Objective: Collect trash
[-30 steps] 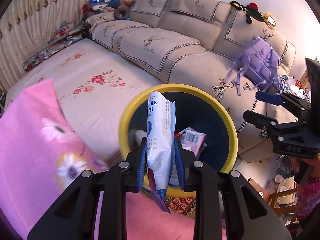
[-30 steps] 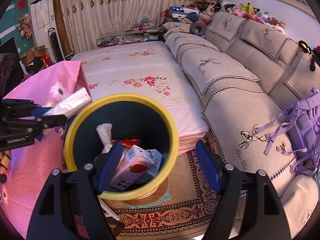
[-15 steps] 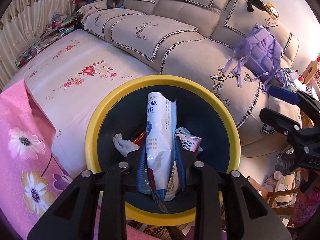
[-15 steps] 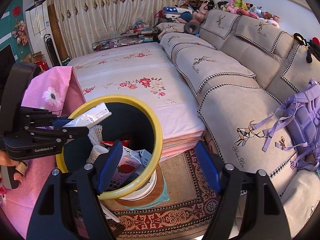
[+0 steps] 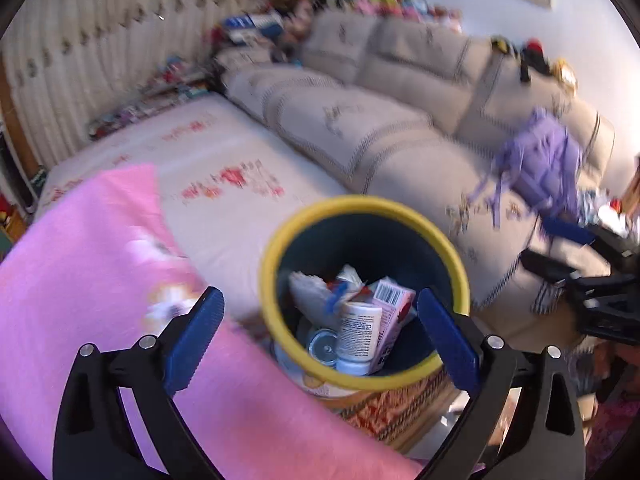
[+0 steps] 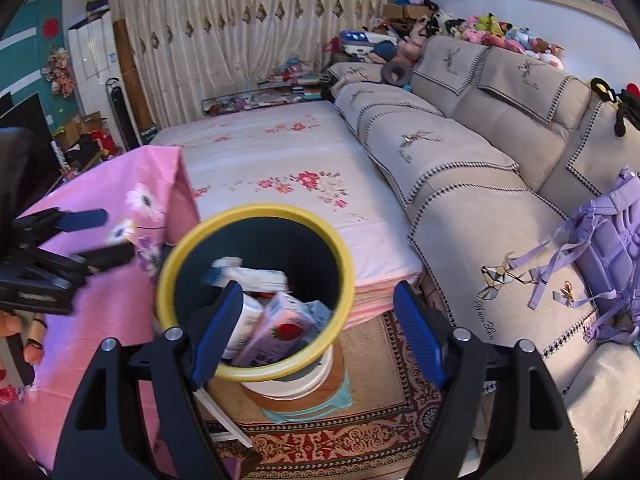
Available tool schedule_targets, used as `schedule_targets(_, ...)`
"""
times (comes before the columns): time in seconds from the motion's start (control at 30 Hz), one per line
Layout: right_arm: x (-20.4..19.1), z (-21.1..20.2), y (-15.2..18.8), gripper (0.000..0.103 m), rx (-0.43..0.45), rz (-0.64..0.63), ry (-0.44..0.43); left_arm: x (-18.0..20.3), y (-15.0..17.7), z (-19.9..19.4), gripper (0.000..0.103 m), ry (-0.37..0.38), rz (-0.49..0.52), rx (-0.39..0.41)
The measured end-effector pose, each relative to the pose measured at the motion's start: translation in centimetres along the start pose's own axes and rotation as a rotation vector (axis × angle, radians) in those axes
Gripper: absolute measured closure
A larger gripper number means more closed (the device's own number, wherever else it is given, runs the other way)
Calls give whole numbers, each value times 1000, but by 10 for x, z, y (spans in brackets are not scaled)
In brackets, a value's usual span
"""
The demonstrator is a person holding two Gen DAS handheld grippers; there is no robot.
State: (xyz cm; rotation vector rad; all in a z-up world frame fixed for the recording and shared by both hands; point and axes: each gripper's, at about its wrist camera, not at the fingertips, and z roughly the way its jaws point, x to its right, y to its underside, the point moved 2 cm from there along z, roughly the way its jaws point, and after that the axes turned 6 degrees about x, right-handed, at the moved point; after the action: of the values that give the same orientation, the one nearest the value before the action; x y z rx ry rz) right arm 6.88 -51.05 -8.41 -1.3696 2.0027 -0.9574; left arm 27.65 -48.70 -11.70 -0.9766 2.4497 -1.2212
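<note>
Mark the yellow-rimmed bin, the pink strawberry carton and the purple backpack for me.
yellow-rimmed bin [image 6: 347, 264], right wrist view, on the right side of its yellow rim.
pink strawberry carton [image 6: 276, 330], right wrist view, on its pink front face inside the bin.
purple backpack [image 6: 612, 248], right wrist view, on its padded back panel.

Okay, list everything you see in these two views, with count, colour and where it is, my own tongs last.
Trash bin: one, dark with yellow rim, on the floor by the bed.
Trash in bin: several pieces, among them a pink carton and a white packet.
Bed: one, white with red flowers, behind the bin.
Pink blanket: one, flowered, left of the bin.
Sofa: one, beige, right of the bed.
Purple backpack: one, on the sofa.
Plush toys: many, mixed colours, on the sofa back.
Rug: one, red patterned, under the bin.
Curtain: cream, back wall.
Left tongs: black with blue pads, open, empty.
Right tongs: the same, open, empty.
</note>
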Motion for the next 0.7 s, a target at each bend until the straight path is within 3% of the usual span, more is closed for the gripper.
schedule_targets(0.13, -35, -23, 1, 22, 41, -54, -50, -23, 22, -101, 5, -200, -13, 183)
schedule_targets(0.3, -77, -58, 3, 15, 106, -104, -108, -49, 64, -193, 5, -383, -73, 266)
schedule_targets(0.43, -104, -85, 11, 15, 139, -113, -157, -61, 95, -245, 5, -506, -107, 267)
schedule_targets(0.7, -140, -120, 28, 12, 186, -115, -219, -77, 164, -321, 5, -568, -301, 297)
